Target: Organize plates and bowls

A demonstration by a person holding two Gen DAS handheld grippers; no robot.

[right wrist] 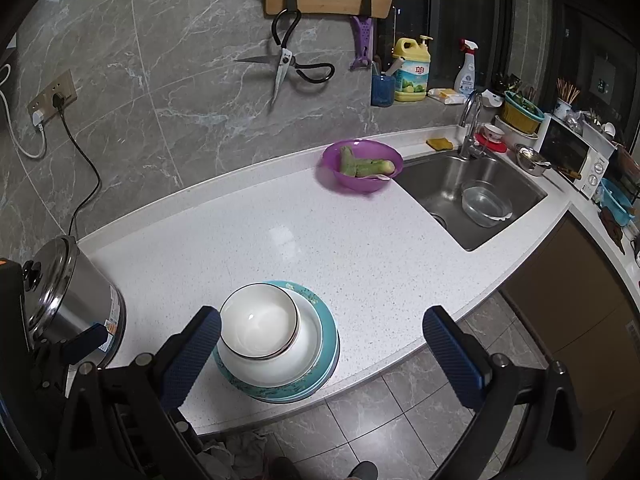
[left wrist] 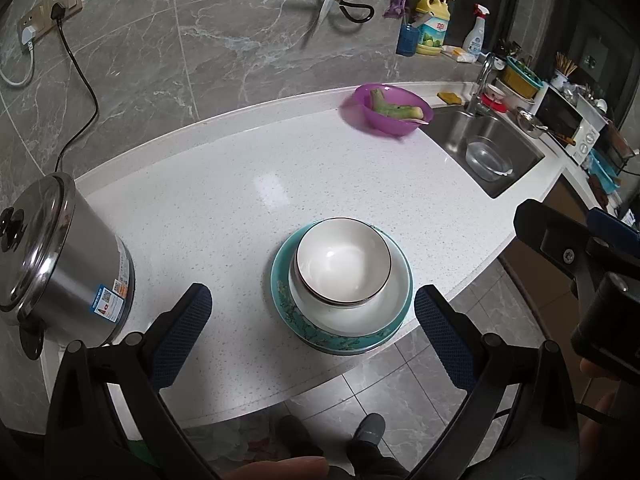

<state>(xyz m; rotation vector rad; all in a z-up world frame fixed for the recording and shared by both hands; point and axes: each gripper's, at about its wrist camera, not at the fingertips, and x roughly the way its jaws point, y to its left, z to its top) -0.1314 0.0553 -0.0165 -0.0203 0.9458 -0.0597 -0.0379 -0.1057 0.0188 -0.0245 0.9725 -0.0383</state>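
Observation:
A white bowl (left wrist: 342, 261) with a dark rim sits in a larger white bowl (left wrist: 360, 312), which rests on a teal patterned plate (left wrist: 340, 342) near the counter's front edge. The stack also shows in the right wrist view: white bowl (right wrist: 258, 326), larger bowl (right wrist: 308, 344), teal plate (right wrist: 330, 344). My left gripper (left wrist: 312, 328) is open and empty, held above and in front of the stack. My right gripper (right wrist: 320, 356) is open and empty, its left finger close beside the bowl. The right gripper's body shows at the right edge of the left wrist view (left wrist: 580, 248).
A steel pot (left wrist: 56, 256) with lid stands left on the white counter (left wrist: 240, 184). A purple bowl (left wrist: 390, 110) with green vegetables sits at the back by the sink (left wrist: 488, 148), which holds a glass bowl. Scissors hang on the wall. The counter edge drops to tiled floor.

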